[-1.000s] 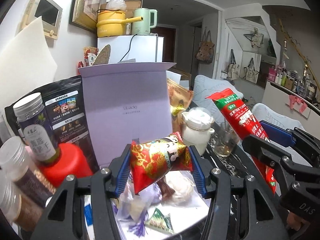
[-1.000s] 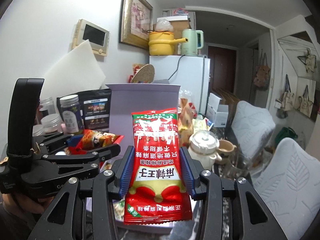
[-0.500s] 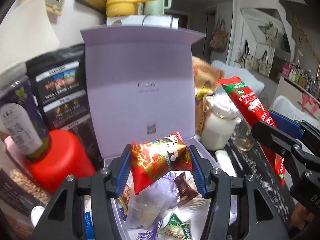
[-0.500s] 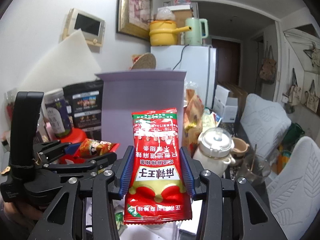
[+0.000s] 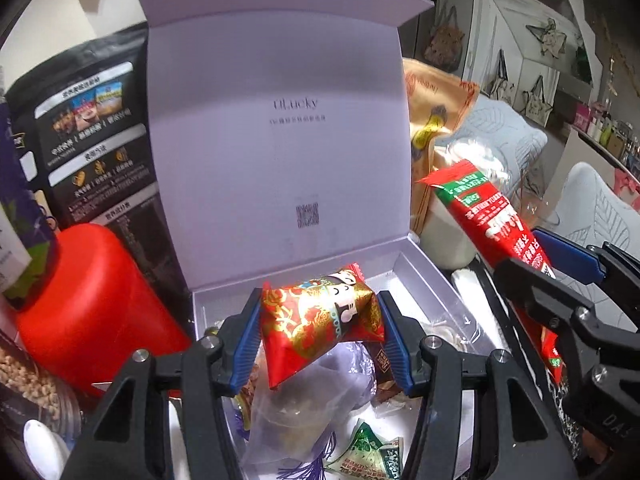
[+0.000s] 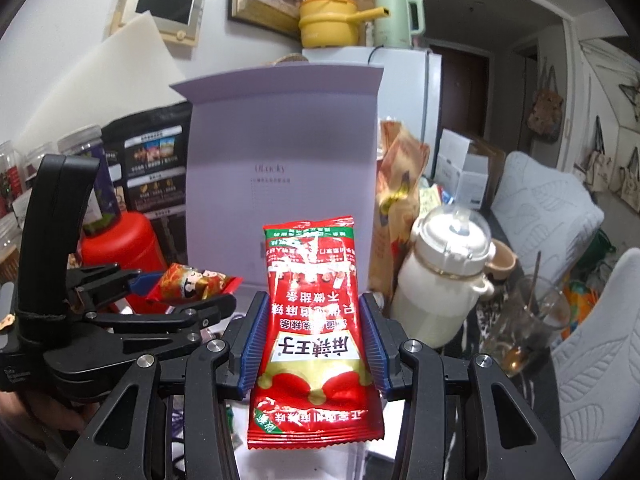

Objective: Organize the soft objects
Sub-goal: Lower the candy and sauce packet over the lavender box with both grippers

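Two grips | left gripper (image 5: 320, 328): candy packet (image 5: 320, 316) | box (image 5: 420, 280) contents half-hidden

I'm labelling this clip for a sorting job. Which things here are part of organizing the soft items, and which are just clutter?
Part of the job:
- left gripper, clamped on the red-and-gold snack packet
- right gripper, clamped on the long red snack packet
- open lilac box with small packets inside

Just lying about:
- red canister
- black pouch
- white jar
- drinking glass
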`<state>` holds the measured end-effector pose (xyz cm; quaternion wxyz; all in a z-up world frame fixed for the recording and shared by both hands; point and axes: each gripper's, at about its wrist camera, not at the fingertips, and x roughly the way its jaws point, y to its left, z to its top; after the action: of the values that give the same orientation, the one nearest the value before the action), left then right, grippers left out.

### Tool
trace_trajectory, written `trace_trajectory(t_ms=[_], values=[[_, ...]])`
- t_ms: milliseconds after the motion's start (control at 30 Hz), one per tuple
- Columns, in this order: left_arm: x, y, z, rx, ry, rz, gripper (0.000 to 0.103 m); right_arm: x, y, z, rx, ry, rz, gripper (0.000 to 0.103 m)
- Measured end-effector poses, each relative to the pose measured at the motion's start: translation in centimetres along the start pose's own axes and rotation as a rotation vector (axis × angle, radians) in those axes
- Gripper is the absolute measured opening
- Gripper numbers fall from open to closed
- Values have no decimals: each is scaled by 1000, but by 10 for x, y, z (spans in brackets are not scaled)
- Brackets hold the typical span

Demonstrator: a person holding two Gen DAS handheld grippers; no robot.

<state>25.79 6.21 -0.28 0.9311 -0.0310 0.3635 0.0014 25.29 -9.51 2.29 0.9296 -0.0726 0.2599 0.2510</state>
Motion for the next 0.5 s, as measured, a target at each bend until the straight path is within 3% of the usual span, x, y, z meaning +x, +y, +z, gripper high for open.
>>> trace_trajectory(t_ms=[133,233,500], values=[[10,-2,-2,-1,40,-6,54,10,-2,-6,6,33,-1,44],[18,-1,-4,-25,95,-55,54,18,-3,-9,16,58,6,44],[41,-5,-11,-18,159,-12,54,43,-11,-21,50,151,12,44]])
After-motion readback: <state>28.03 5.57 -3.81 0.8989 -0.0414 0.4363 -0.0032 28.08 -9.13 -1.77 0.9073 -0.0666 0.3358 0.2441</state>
